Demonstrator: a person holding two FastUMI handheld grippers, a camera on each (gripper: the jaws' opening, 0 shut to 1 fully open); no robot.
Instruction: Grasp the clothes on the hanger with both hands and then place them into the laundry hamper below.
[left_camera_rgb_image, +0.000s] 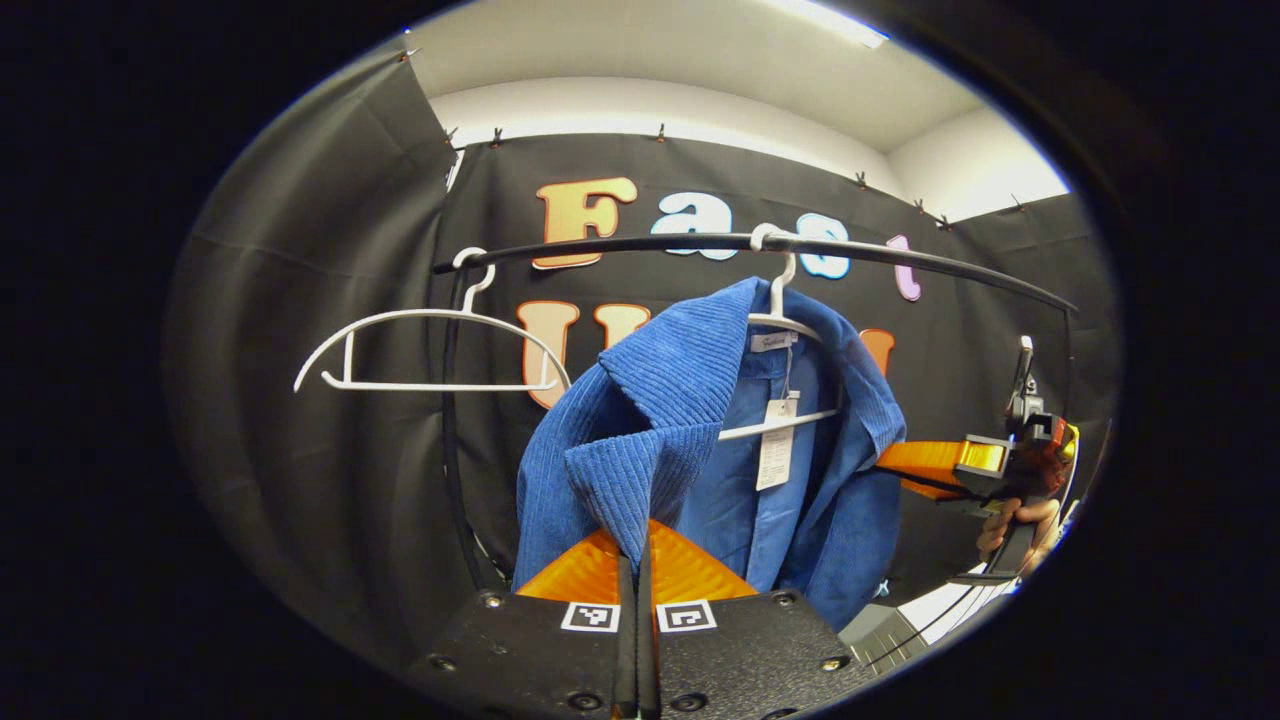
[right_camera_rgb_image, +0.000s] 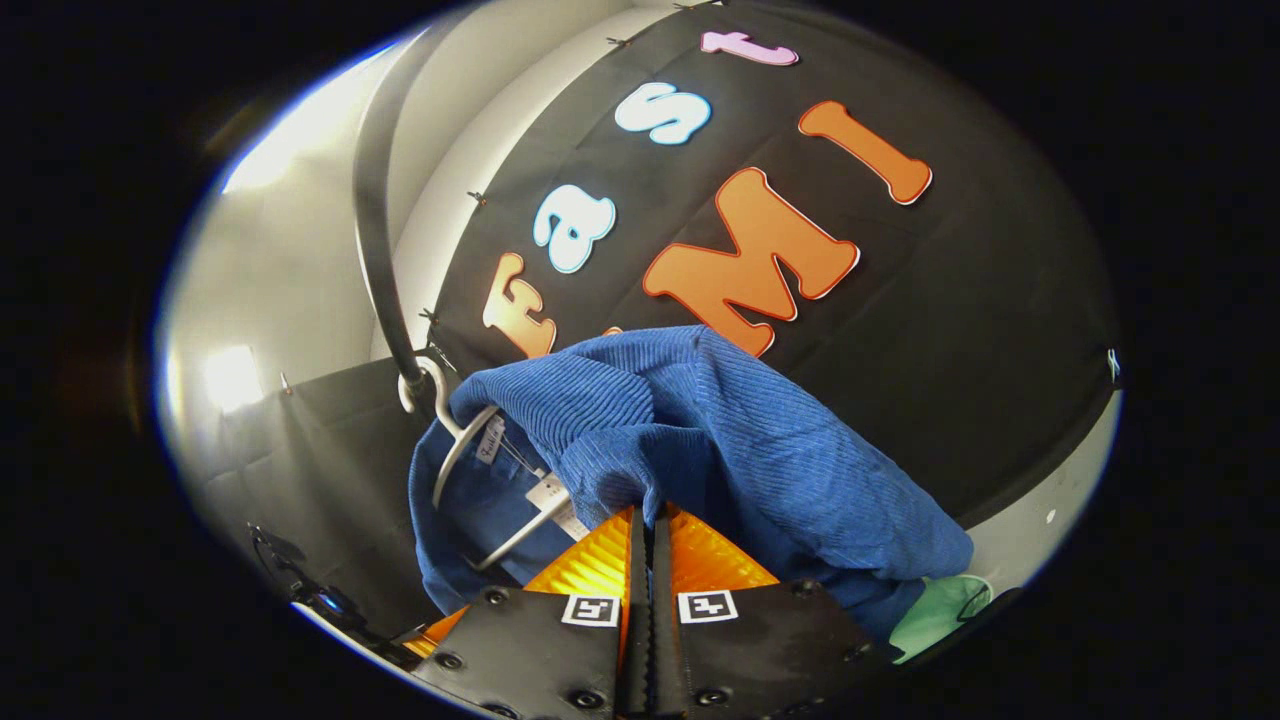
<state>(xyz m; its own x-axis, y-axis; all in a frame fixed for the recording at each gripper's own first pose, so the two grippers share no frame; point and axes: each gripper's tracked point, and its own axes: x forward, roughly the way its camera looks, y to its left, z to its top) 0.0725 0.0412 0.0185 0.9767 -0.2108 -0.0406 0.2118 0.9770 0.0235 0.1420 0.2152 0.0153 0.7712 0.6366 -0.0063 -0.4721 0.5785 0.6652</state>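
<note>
A blue corduroy jacket hangs from a white hanger on the black rail. My left gripper is shut on the jacket's left lapel, its orange fingers pinching the fabric. Farther right, the right gripper, held by a hand, grips the jacket's other edge. In the right gripper view the jacket bunches over my right gripper, which is shut on the cloth. The hanger and its hook on the rail show to the left. A paper tag dangles inside the jacket.
An empty white hanger hangs on the rail to the left of the jacket. The rack's black upright runs down behind the jacket's left side. Something pale green lies low at the right in the right gripper view.
</note>
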